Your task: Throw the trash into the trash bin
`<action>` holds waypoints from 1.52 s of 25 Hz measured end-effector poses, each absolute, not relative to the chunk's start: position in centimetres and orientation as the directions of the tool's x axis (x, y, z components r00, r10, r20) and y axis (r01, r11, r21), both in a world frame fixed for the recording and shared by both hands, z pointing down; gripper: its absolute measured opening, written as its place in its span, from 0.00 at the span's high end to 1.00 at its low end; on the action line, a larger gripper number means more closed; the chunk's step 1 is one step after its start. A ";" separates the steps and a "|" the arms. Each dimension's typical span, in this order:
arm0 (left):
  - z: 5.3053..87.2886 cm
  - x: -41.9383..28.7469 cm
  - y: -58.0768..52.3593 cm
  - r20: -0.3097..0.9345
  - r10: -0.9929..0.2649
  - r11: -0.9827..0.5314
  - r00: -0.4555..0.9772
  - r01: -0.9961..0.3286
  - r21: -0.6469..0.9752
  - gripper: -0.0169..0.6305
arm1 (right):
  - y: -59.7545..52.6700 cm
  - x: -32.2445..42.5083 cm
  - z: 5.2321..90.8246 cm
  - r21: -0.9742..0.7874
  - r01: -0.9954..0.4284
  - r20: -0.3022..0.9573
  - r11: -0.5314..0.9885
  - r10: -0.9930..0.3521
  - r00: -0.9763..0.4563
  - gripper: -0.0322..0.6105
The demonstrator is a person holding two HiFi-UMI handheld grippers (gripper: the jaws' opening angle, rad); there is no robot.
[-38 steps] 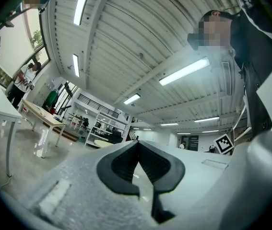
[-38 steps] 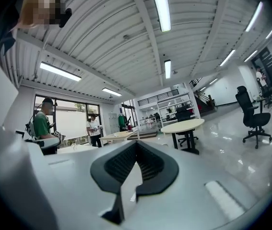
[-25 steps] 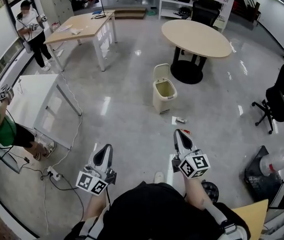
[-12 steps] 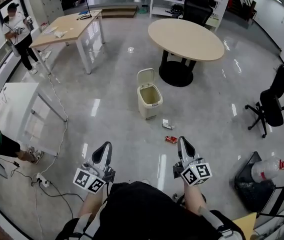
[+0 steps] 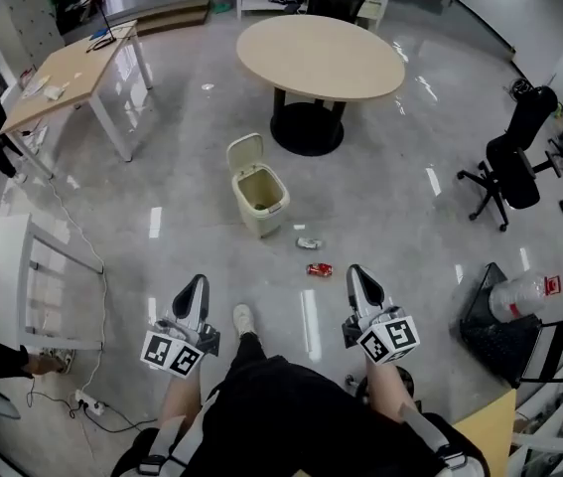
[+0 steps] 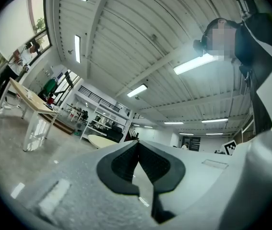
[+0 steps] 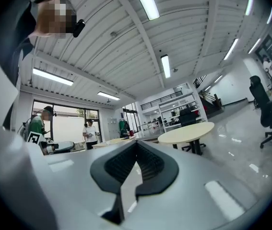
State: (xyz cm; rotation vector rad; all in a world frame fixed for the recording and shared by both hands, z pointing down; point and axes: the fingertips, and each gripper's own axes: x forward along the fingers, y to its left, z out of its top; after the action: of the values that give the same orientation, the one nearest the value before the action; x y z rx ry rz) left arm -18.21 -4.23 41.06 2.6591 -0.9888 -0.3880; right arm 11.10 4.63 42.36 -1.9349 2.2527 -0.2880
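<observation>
A cream trash bin (image 5: 259,195) stands on the grey floor with its lid flipped up. Two bits of trash lie on the floor to its right: a red can (image 5: 319,269) and a small pale crumpled piece (image 5: 308,243). My left gripper (image 5: 193,291) is shut and empty, held low in front of me, well short of the bin. My right gripper (image 5: 357,278) is also shut and empty, just right of and nearer than the red can. In the left gripper view the left gripper (image 6: 138,143) shows its pads meeting. In the right gripper view the right gripper (image 7: 136,143) looks the same.
A round table (image 5: 321,56) stands behind the bin, with a black office chair (image 5: 509,162) to the right. A wooden desk (image 5: 63,73) and a white table (image 5: 3,256) are on the left. A black basket with a plastic bottle (image 5: 519,296) sits at the right. Cables (image 5: 87,400) lie at the lower left.
I have walked forward. The bin and the two bits of trash have drawn nearer and slid left in the head view. Both grippers stayed shut and moved along with me.
</observation>
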 end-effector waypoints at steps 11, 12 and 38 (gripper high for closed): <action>39.7 -13.2 -19.4 -0.224 -0.526 -0.834 0.820 -0.446 0.326 0.97 | -6.9 13.1 39.3 -0.198 -0.980 -0.005 0.011 -1.000 -0.010 0.94; 40.0 -13.2 -20.1 -0.217 -0.518 -0.838 0.827 -0.441 0.321 0.97 | -7.7 12.8 39.5 -0.199 -0.980 0.004 0.003 -1.000 -0.004 0.94; 45.0 2.6 -27.2 -0.060 -0.354 -0.911 0.933 -0.329 0.248 0.97 | -17.4 21.9 45.2 -0.198 -0.979 0.130 -0.038 -0.992 0.012 0.94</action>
State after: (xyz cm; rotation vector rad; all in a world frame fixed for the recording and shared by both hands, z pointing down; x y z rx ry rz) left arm 2.64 -27.17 45.02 2.8564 -0.5119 -0.1512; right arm 21.92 -17.43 45.21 -2.1970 2.1428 -0.3595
